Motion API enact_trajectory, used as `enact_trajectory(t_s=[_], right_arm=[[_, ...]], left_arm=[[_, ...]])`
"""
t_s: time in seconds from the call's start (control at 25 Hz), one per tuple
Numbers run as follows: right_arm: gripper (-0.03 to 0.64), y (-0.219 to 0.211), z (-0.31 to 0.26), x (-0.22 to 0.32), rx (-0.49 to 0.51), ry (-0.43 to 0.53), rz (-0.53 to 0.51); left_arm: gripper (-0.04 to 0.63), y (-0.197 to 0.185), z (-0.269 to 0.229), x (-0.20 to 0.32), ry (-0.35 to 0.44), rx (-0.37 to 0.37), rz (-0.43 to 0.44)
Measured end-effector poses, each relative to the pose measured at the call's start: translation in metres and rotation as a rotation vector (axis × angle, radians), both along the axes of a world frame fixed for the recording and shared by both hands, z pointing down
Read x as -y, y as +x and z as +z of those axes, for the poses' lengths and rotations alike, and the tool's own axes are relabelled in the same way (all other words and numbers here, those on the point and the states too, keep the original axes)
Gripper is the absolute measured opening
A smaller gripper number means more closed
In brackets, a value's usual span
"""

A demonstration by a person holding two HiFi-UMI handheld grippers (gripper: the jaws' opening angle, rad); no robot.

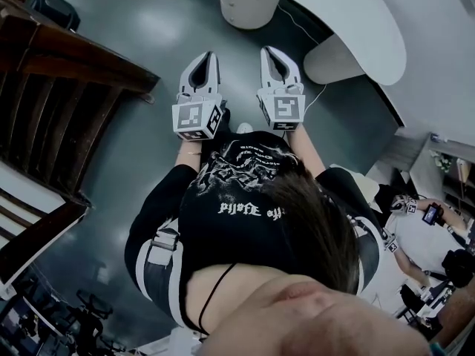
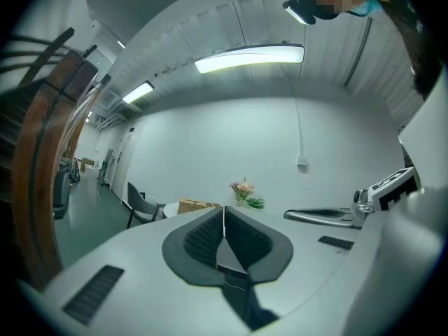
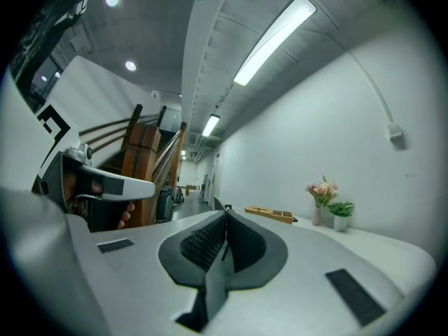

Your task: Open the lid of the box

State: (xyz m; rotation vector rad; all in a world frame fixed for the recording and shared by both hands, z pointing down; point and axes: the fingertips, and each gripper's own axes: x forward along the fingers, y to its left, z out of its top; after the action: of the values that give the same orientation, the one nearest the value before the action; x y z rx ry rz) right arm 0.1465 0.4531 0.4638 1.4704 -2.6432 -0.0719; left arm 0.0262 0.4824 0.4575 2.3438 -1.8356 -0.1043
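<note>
Box: the box point(image 2: 198, 205) stands on a white table point(image 2: 168, 210) far ahead. It sits mid-frame in the left gripper view, just above and left of the jaw tips. In the right gripper view point(image 3: 269, 213) it lies right of centre. The head view does not show it.
Lid: too small to tell whether it is shut; judged not yet opened.
Beside box: flowers point(image 2: 243, 190) and a plant point(image 2: 255, 203) to its right, against the wall; a chair point(image 2: 140, 205) to its left.
Left gripper: the left gripper point(image 1: 210, 56) is held level at upper middle of the head view. Its jaws are closed together with nothing between them.
Right gripper: the right gripper point(image 1: 272, 52) is alongside, near but apart. Its jaws are likewise pressed together and empty.
Person: standing, with both grippers held out in front over bare floor.
Surroundings: a staircase point(image 1: 52, 87) along the left edge of the head view.
Step in hand: approach, by judgement; neither gripper is near the box.
Next move calls for: closing the distance to the table, parting one pair of jaws, and finding the lid's edge. The other gripper is likely needed to steady the box.
</note>
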Motion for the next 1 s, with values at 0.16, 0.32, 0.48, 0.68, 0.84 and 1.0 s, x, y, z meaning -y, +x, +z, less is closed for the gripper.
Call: enact_trajectory(t_s=[0.16, 0.32, 0.48, 0.68, 0.84, 1.0], right_arm=[[0.026, -0.010, -0.001, 0.024, -0.003, 0.001, 0.006], [0.026, -0.021, 0.001, 0.061, -0.007, -0.003, 0.023], [0.026, -0.037, 0.001, 0.102, -0.019, 0.001, 0.038], [0.026, -0.056, -0.002, 0.152, -0.008, -0.002, 0.050], [0.026, -0.070, -0.004, 0.185, -0.002, -0.001, 0.068], [0.026, -0.077, -0.009, 0.207, 0.006, -0.005, 0.096]], left_arm=[[0.025, -0.005, -0.002, 0.030, 0.012, 0.002, 0.023], [0.025, -0.016, -0.003, 0.072, 0.016, 0.003, 0.046], [0.025, -0.033, -0.004, 0.116, 0.016, 0.004, 0.069], [0.025, -0.050, -0.009, 0.172, 0.027, 0.015, 0.093], [0.025, -0.064, -0.012, 0.209, 0.027, 0.027, 0.116], [0.025, -0.069, -0.017, 0.234, 0.027, 0.041, 0.152]])
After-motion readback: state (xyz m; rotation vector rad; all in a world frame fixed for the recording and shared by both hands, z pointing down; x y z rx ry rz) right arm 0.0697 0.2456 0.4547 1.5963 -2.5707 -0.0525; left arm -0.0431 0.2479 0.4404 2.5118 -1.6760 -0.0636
